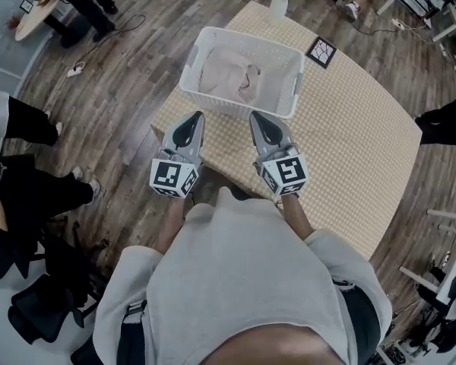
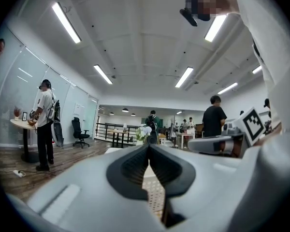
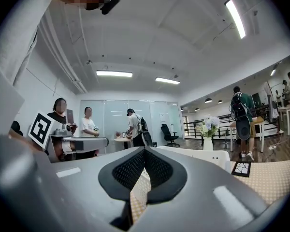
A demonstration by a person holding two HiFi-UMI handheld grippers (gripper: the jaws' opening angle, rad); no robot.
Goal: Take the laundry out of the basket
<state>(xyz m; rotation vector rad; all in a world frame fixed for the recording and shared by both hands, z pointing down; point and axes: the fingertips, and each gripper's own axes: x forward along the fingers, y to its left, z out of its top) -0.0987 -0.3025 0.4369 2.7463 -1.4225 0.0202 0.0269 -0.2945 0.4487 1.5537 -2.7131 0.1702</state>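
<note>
A white slatted laundry basket (image 1: 292,91) stands on the checked table, with pale beige laundry (image 1: 226,77) bunched inside. My left gripper (image 1: 197,117) hovers near the table's front edge, just short of the basket's near wall, its tips meeting with nothing between them. My right gripper (image 1: 256,118) is level with it on the right, shut and empty too. In the left gripper view the left gripper (image 2: 147,147) has its tips touching, with the right gripper (image 2: 217,143) beside it. The right gripper view shows the right gripper (image 3: 144,150) with its tips together and the basket rim (image 3: 203,154) ahead.
A vase of white flowers (image 1: 281,2) and a dark square coaster (image 1: 321,52) sit on the table (image 1: 357,150) behind the basket. People stand around the room (image 1: 23,128), and an office chair (image 1: 38,310) is at my left. Cables lie on the wooden floor (image 1: 99,48).
</note>
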